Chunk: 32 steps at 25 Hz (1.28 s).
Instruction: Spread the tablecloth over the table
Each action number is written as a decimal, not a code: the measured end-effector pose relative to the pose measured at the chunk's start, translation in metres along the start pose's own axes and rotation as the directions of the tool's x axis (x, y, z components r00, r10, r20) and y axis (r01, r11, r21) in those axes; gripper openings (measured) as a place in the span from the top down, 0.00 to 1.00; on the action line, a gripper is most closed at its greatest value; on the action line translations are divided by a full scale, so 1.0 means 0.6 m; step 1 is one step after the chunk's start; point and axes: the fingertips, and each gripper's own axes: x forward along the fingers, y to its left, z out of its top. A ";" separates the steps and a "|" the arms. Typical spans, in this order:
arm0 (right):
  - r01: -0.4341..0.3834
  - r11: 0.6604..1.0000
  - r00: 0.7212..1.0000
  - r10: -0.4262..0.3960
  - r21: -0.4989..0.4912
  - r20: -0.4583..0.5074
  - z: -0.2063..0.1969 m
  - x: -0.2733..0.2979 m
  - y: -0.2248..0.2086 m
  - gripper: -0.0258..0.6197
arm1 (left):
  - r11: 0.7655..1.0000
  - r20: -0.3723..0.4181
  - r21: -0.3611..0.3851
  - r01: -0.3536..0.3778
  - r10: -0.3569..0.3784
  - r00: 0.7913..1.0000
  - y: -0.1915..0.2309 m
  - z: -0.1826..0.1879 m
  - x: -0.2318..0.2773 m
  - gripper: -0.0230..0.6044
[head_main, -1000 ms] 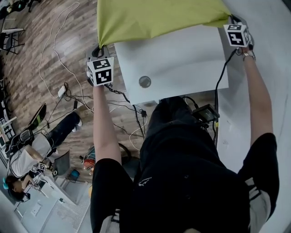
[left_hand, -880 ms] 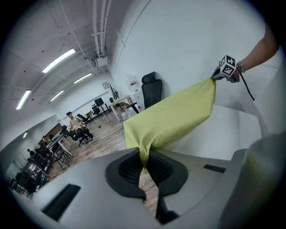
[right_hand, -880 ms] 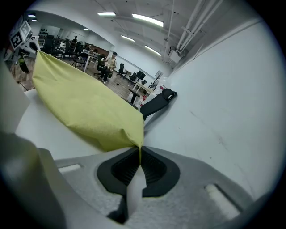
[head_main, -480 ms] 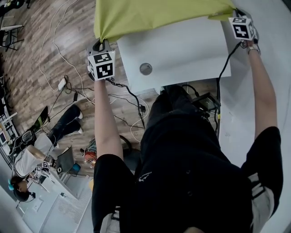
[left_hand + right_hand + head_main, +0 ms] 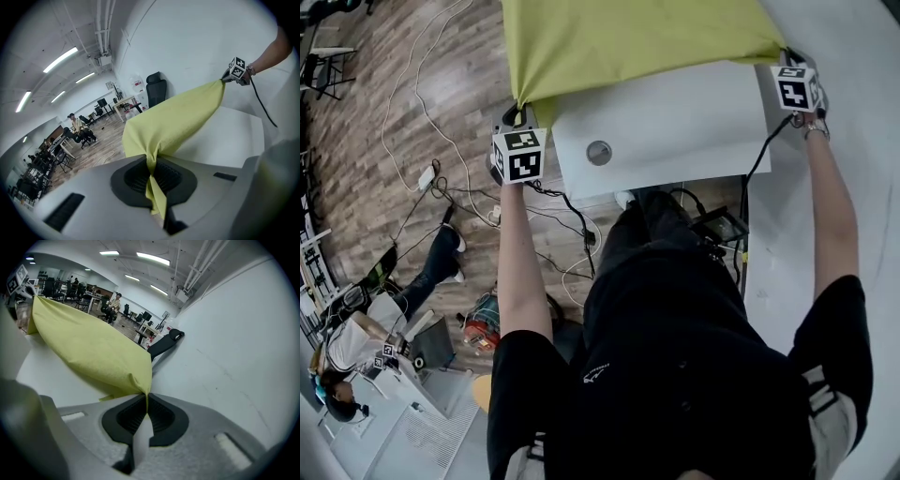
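A yellow-green tablecloth [image 5: 637, 42] hangs stretched over the far part of a white table [image 5: 675, 131]. My left gripper [image 5: 517, 111] is shut on the cloth's near-left corner, just off the table's left edge. In the left gripper view the tablecloth [image 5: 173, 119] runs from the left gripper [image 5: 152, 176] across to the right gripper [image 5: 225, 79]. My right gripper [image 5: 789, 58] is shut on the near-right corner by the table's right edge. The right gripper view shows the tablecloth [image 5: 89, 345] pinched in the right gripper [image 5: 144, 405]. The table's near strip is bare.
A round grommet hole [image 5: 599, 152] sits in the table near its front edge. Cables [image 5: 441, 178] trail over the wooden floor at left. A person [image 5: 356, 337] sits at a desk at lower left. A white wall [image 5: 234, 343] runs along the table's right side.
Both grippers have drawn the cloth's near edge toward me, so it covers more of the white table than before. The grips are unchanged.
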 end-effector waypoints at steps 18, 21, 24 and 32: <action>-0.018 1.000 1.000 0.018 0.004 -0.025 -0.077 -0.026 0.025 0.95 | 1.000 -0.021 0.019 0.017 -0.017 1.000 -0.031 -0.042 -0.012 0.95; -0.020 1.000 0.999 0.020 0.005 -0.026 -0.077 -0.019 0.015 0.95 | 1.000 -0.020 0.012 0.015 -0.015 1.000 -0.032 -0.030 -0.007 0.95; -0.024 1.000 0.999 0.025 0.011 -0.030 -0.083 -0.012 0.001 0.95 | 1.000 -0.022 0.008 0.017 -0.017 1.000 -0.037 -0.014 -0.002 0.95; -0.013 1.000 0.999 0.014 0.017 -0.032 -0.135 -0.156 -0.004 0.95 | 0.999 -0.003 0.024 0.040 -0.040 0.999 -0.070 -0.038 -0.121 0.95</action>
